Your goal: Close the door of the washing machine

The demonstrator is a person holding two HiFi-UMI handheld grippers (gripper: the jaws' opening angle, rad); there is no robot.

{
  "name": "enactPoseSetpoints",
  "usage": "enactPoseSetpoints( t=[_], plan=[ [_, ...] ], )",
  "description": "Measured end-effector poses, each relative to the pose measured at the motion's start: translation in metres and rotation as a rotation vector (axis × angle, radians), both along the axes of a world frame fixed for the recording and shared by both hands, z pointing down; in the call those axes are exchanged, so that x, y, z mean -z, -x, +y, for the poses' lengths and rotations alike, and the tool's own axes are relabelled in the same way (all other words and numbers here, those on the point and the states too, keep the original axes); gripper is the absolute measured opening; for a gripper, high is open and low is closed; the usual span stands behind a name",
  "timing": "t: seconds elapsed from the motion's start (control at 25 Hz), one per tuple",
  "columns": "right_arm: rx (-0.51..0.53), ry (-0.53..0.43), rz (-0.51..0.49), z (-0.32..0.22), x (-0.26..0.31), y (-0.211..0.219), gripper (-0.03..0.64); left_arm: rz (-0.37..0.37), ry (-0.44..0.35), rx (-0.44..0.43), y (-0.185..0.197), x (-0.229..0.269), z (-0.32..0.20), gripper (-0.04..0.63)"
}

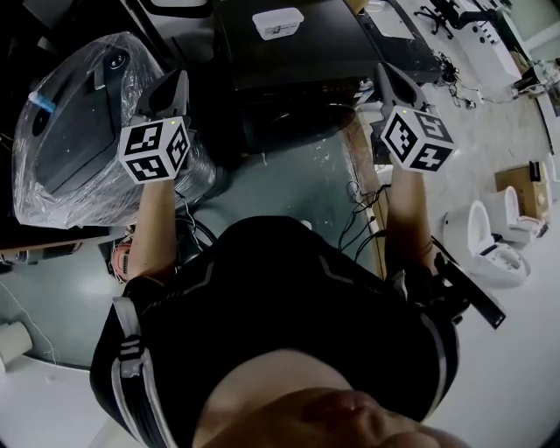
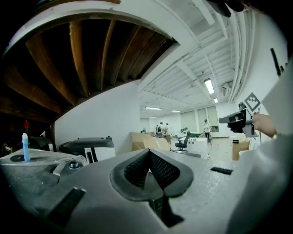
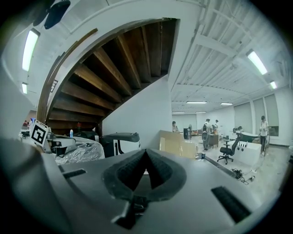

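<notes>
Two closed: left gripper, right gripper

My left claw and my right claw reach out side by side, well apart, in front of my chest. Ahead of them, and between the two, stands a black box-shaped machine with a small white rectangular plastic tub on its top. Left of my left claw sits a dark grey appliance wrapped in clear plastic film. On the floor below my right claw lies a tangle of black cables. Further right stand white ceramic toilets, with a brown cardboard box just behind them. The underside of a brown wooden staircase hangs above the wrapped appliance.
</notes>
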State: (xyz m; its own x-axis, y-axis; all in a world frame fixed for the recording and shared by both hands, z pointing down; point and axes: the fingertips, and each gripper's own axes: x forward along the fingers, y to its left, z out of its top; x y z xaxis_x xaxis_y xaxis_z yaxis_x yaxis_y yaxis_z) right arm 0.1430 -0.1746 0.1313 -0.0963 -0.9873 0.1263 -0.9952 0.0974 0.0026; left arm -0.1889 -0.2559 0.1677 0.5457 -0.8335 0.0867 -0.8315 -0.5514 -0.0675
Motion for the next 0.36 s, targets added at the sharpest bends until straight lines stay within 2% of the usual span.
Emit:
enactPoseSetpoints(
  t=[0.2,0.36],
  plan=[
    [-0.016,-0.024,-0.02,-0.001,0.01,-0.006,0.003,-0.043,-0.021,0.026,0.006,-0.001,-0.001,0.005],
    [-0.019,-0.022,-0.004,-0.001,0.012,-0.004,0.005,-0.019,-0.012,0.039,0.011,-0.002,0.0,0.005]
  ],
)
